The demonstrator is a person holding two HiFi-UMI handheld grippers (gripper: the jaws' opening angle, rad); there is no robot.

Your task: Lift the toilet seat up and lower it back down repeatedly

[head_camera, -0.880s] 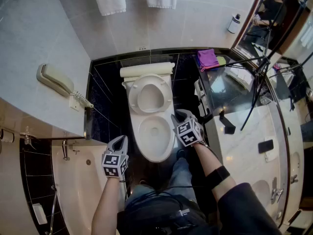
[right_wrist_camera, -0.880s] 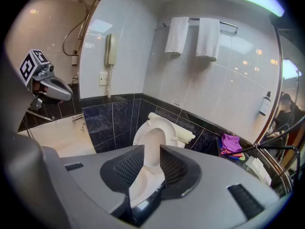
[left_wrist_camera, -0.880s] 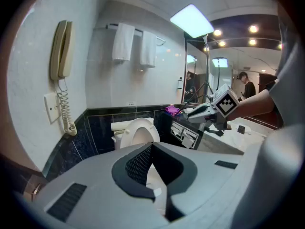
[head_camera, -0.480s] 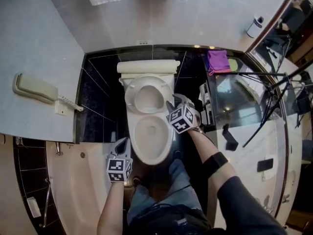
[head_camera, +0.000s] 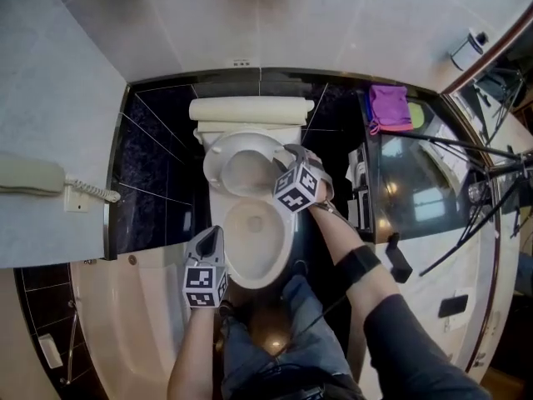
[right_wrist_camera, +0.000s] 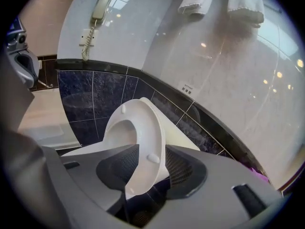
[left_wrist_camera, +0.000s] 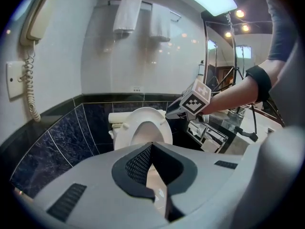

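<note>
The white toilet seat [head_camera: 215,167] stands raised over the bowl [head_camera: 231,252], with its bumpered underside facing me. My right gripper [head_camera: 287,151] is at the seat's right edge. In the right gripper view the seat's rim [right_wrist_camera: 143,128] runs between the two dark pads, and the gripper [right_wrist_camera: 152,163] is shut on it. My left gripper [head_camera: 210,237] hangs at the bowl's front left, apart from it, shut with nothing held. From the left gripper [left_wrist_camera: 151,149] view I see the seat [left_wrist_camera: 164,128] and the right gripper [left_wrist_camera: 170,113] on it.
The cistern [head_camera: 250,108] sits behind the seat against dark wall tiles. A wall phone [head_camera: 29,176] hangs at the left and a bathtub [head_camera: 141,323] lies lower left. A vanity counter [head_camera: 425,198] with a purple cloth [head_camera: 389,107] stands close on the right. Towels [left_wrist_camera: 127,14] hang above.
My right gripper has moved forward from beside the bowl up to the raised seat's right edge and now has the rim between its pads. The left gripper has hardly shifted.
</note>
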